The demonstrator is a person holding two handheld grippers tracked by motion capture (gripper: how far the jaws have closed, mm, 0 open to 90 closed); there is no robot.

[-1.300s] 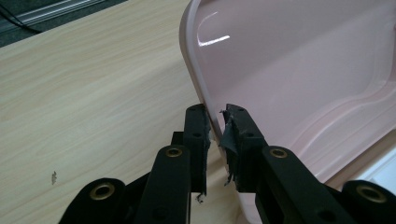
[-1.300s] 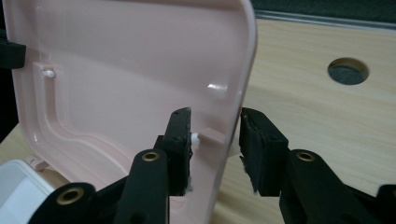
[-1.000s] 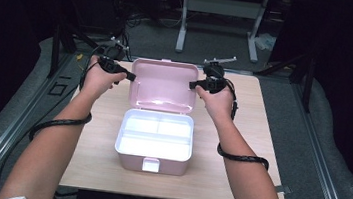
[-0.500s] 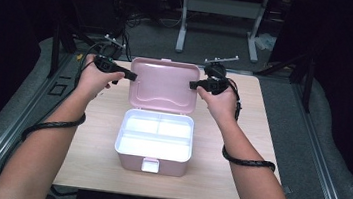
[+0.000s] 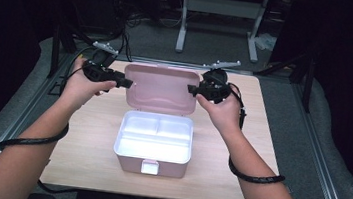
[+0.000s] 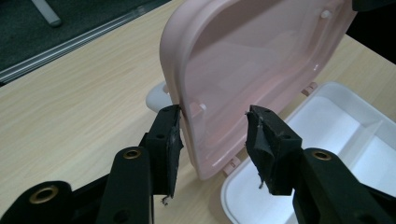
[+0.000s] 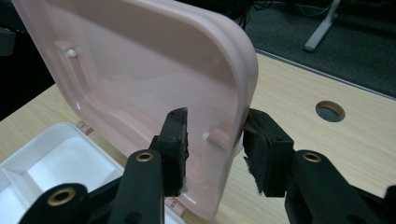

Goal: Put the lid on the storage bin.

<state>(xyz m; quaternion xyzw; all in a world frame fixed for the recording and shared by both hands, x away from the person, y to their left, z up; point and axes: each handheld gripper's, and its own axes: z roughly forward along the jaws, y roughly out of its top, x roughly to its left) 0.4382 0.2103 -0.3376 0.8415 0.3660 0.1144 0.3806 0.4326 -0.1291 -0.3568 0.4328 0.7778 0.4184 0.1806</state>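
A pink box (image 5: pixel 127 162) stands mid-table with a white divided tray (image 5: pixel 155 137) inside. Its pink lid (image 5: pixel 160 87) stands raised at the back. My left gripper (image 5: pixel 128 82) is at the lid's left edge and my right gripper (image 5: pixel 190 89) at its right edge. In the left gripper view the lid (image 6: pixel 243 60) has its edge between the jaws of the left gripper (image 6: pixel 212 114), with a gap on the inner side. The right gripper (image 7: pixel 215 116) likewise straddles the lid (image 7: pixel 140 70) loosely. Both pairs of jaws have just been opening.
The wooden table (image 5: pixel 85 134) has a round cable hole (image 7: pixel 330 111) near the lid's right side. Dark floor, metal rails and a stand's legs (image 5: pixel 217 28) lie beyond the far edge. Cables trail from both wrists.
Both hands have shifted slightly at the lid's sides. The lid still stands raised and the box has not moved.
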